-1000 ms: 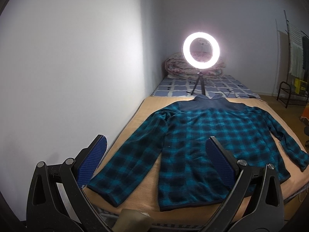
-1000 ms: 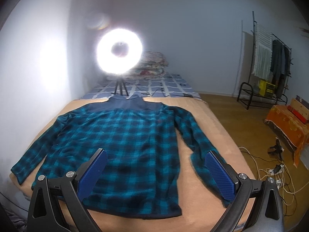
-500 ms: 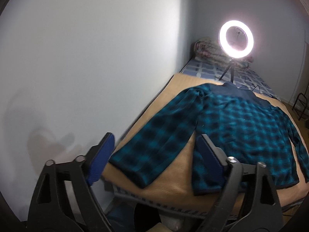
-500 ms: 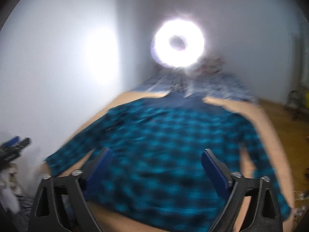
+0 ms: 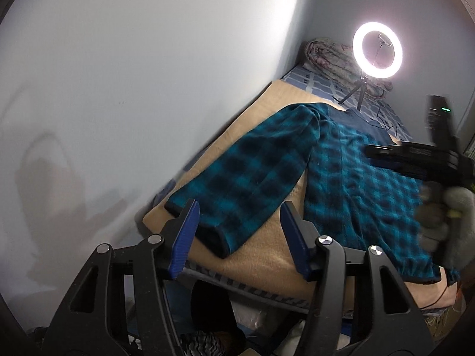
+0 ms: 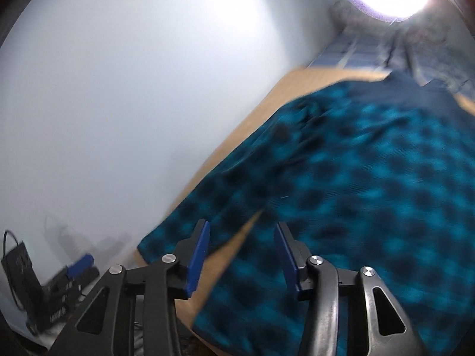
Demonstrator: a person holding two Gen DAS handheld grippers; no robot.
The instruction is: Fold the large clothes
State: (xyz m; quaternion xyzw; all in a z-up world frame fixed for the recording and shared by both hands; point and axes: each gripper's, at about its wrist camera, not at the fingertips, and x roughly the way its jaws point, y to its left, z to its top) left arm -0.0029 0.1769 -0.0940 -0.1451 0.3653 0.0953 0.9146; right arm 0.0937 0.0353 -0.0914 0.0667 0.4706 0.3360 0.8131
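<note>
Left wrist: left claw (image 5: 237, 231) closing, empty

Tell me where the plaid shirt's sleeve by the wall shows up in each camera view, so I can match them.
Left wrist view: the sleeve runs diagonally through the centre, its cuff just ahead of the left claw.
Right wrist view: the sleeve, blurred, lies lower centre-left, ending beside the right claw.
Shared landmark: the ring light, upper right in both views.

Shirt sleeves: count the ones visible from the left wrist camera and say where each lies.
1. The sleeve lies flat on the tan blanket along the wall side, cuff nearest the camera. The other is hidden behind the gloved hand at the right edge.
</note>
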